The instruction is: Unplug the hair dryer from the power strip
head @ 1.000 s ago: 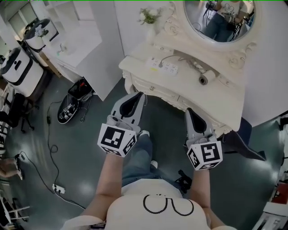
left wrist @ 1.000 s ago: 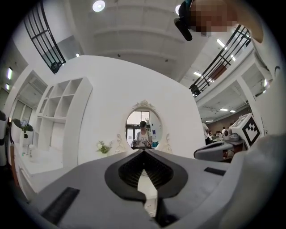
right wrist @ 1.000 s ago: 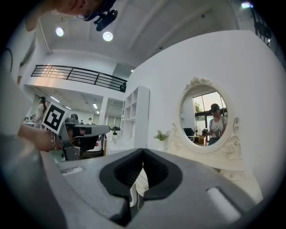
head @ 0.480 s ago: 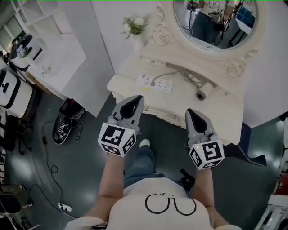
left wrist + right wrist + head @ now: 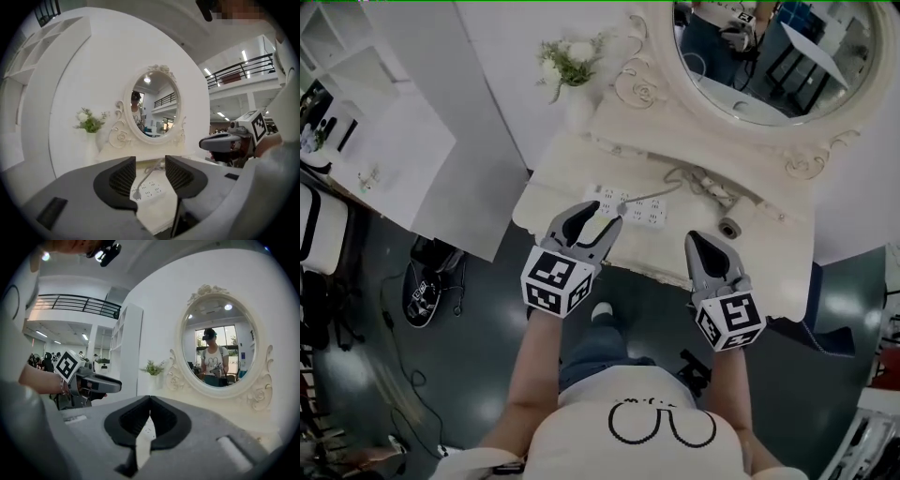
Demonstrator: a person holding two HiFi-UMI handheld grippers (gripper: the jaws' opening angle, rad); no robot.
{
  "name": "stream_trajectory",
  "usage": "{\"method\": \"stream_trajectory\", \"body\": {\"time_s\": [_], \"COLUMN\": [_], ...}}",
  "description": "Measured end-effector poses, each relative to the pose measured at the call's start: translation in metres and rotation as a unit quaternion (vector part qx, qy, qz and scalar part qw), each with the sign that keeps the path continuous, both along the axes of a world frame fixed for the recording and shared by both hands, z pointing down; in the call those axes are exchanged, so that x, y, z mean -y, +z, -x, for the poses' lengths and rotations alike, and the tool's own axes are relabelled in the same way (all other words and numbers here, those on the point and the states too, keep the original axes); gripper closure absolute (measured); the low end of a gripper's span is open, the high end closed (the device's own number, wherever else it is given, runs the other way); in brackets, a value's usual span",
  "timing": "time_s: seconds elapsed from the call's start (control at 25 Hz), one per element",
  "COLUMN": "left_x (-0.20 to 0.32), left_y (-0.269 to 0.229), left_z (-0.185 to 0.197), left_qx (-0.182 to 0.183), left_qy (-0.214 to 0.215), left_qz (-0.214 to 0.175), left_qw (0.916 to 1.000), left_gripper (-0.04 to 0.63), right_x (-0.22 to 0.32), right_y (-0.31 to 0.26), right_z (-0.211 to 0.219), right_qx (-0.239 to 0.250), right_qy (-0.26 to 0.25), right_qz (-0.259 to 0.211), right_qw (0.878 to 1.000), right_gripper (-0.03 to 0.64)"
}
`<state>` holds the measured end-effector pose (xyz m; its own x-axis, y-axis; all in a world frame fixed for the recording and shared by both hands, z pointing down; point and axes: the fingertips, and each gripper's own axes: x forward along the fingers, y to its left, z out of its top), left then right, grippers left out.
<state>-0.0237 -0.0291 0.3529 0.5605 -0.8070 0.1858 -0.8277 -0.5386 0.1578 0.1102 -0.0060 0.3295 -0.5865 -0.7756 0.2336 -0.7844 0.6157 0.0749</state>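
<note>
- Approach stage, I reckon: both tools hover at the front edge of the vanity (image 5: 548, 192), and nothing is touched yet.
- The power strip (image 5: 639, 212) lies flat on the vanity top, just past the left gripper (image 5: 602, 216). A grey plug (image 5: 622, 208) sits in the strip's left part. Its cable (image 5: 654, 195) runs back and to the right toward the hair dryer (image 5: 729, 227), which lies near the base of the mirror (image 5: 773, 56) (I take that round-nosed thing for the dryer, it's small in the head view).
- The left gripper's jaws are opening with only air between them. In the left gripper view the plug shows through the gap, further on and a bit left of centre.
- The right gripper (image 5: 694, 240) has its jaws pressed together and empty. It hangs at the front edge, apart from the strip.
- My main worry is that the strip looks loose on the top. If I pull the plug with the left and nothing pins the strip, the whole strip probably lifts or slides and the plug stays in.
- The plug is also low and small. If I come in off-centre, the pads catch the cable instead, and yanking that could drag the dryer across the top.
- A vase of flowers (image 5: 567, 80) stands at the back left, so a wide swing of the left arm could tip it.
</note>
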Motion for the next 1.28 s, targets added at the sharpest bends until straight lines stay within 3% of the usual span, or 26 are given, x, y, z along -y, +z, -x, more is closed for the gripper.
{"method": "stream_trajectory", "body": {"time_s": [0.08, 0.36, 0.52, 0.88, 1.08, 1.28], "left_x": [0.015, 0.050, 0.066, 0.092, 0.098, 0.101], "left_y": [0.019, 0.083, 0.119, 0.174, 0.183, 0.184], "left_z": [-0.004, -0.017, -0.028, -0.040, -0.040, -0.039], "left_qx": [0.019, 0.072, 0.085, 0.158, 0.166, 0.148], "left_qy": [0.031, 0.098, 0.120, 0.107, 0.086, 0.071], "left_qz": [0.018, 0.059, 0.078, 0.109, 0.117, 0.128], "left_qw": [0.9992, 0.9908, 0.9861, 0.9755, 0.9754, 0.9779], "left_gripper": [0.369, 0.368, 0.373, 0.445, 0.526, 0.537], "right_x": [0.014, 0.040, 0.044, 0.059, 0.069, 0.069], "right_y": [0.008, 0.040, 0.059, 0.085, 0.080, 0.092], "right_z": [0.004, 0.007, 0.001, 0.000, 0.005, 0.002], "right_qx": [-0.009, -0.027, -0.037, -0.048, -0.060, -0.061], "right_qy": [0.006, 0.037, 0.049, 0.034, 0.010, 0.001], "right_qz": [0.010, 0.048, 0.071, 0.088, 0.071, 0.078], "right_qw": [1.000, 0.998, 0.996, 0.994, 0.996, 0.995], "right_gripper": [0.617, 0.617, 0.617, 0.617, 0.617, 0.617]}}
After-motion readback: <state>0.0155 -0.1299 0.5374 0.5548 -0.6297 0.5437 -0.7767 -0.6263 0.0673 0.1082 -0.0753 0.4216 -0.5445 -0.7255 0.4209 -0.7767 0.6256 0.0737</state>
